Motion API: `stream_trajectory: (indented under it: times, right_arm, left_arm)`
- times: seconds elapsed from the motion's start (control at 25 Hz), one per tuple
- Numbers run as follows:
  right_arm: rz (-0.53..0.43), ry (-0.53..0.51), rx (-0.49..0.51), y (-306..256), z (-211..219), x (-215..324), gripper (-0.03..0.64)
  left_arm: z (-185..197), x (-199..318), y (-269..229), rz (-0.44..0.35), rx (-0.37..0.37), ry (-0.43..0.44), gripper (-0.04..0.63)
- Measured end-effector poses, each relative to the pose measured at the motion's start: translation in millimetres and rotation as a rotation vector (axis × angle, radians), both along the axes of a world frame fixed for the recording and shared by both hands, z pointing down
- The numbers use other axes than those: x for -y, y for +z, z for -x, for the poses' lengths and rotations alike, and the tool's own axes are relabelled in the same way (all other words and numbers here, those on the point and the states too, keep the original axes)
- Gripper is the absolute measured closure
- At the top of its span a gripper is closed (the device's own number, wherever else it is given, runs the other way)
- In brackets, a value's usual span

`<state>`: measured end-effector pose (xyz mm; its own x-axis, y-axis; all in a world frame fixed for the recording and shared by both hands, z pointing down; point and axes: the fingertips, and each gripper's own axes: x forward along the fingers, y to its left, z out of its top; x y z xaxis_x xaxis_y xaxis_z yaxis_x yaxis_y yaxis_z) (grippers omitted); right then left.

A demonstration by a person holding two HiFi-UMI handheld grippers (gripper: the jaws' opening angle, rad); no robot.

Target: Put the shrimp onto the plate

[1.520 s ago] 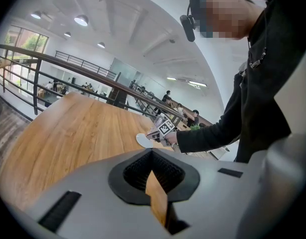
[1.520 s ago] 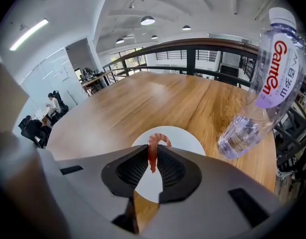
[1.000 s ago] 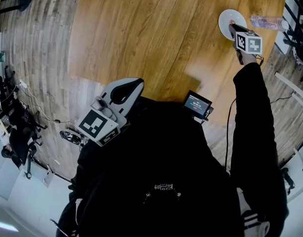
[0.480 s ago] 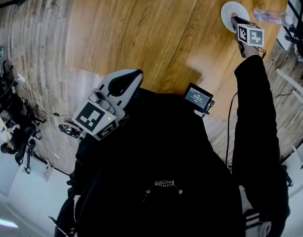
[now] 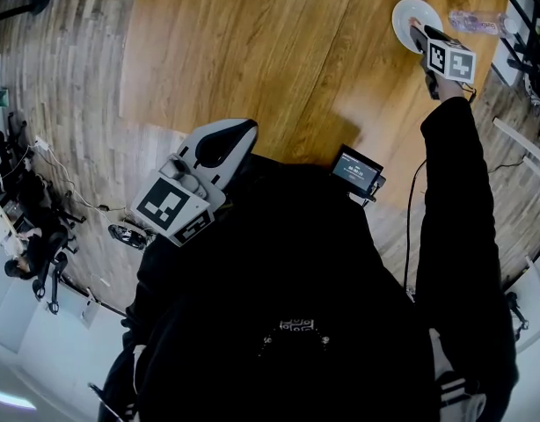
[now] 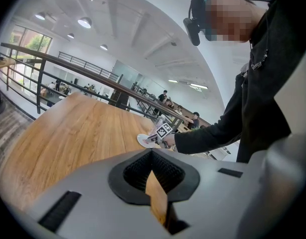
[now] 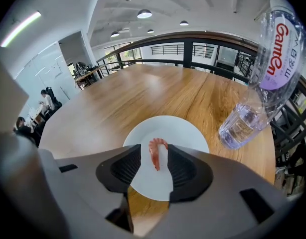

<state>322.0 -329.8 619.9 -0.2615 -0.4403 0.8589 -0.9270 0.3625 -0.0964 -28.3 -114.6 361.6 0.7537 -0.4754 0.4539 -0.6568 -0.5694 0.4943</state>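
A pink shrimp [image 7: 156, 147] hangs curled between the pads of my right gripper [image 7: 154, 156], just above the white plate [image 7: 185, 133]. The jaws are opening, and a gap shows between the shrimp and the left pad. In the head view the plate [image 5: 407, 14] lies at the table's far right corner, with my right gripper [image 5: 419, 33] reaching over its near rim. My left gripper [image 5: 228, 139] is held close to the body at the table's near edge, its jaws shut and empty [image 6: 152, 156]. From there the plate [image 6: 142, 141] is far ahead.
A clear plastic water bottle [image 7: 252, 98] stands just right of the plate, close to the table's edge [image 5: 474, 22]. A small device with a lit screen [image 5: 356, 171] sits at the near table edge. A dark railing [image 7: 203, 51] runs behind the table.
My right gripper stays over the plate's near rim, shifted slightly toward it. The left gripper remains by the body.
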Motion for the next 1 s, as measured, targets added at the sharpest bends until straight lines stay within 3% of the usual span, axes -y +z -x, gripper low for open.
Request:
stream_trajectory:
  times: [0.36,0.72,1.0]
  right_arm:
    - [-0.071,0.033,0.061,-52.1,5.5,1.5,0.46]
    - [-0.193,0.002,0.284,-147.9,56.4,-25.8,0.578]
    - [-0.248,0.023,0.436,-217.7,93.1,-67.7,0.597]
  left_arm:
    - [-4.6,11.5,-15.8,-0.06,-0.027,0.046,0.589]
    - [-22.6,49.4,-34.7,-0.183,-0.098,0.203,0.589]
    - [-61.9,66.3,-53.9,-0.248,-0.166,0.334,0.589]
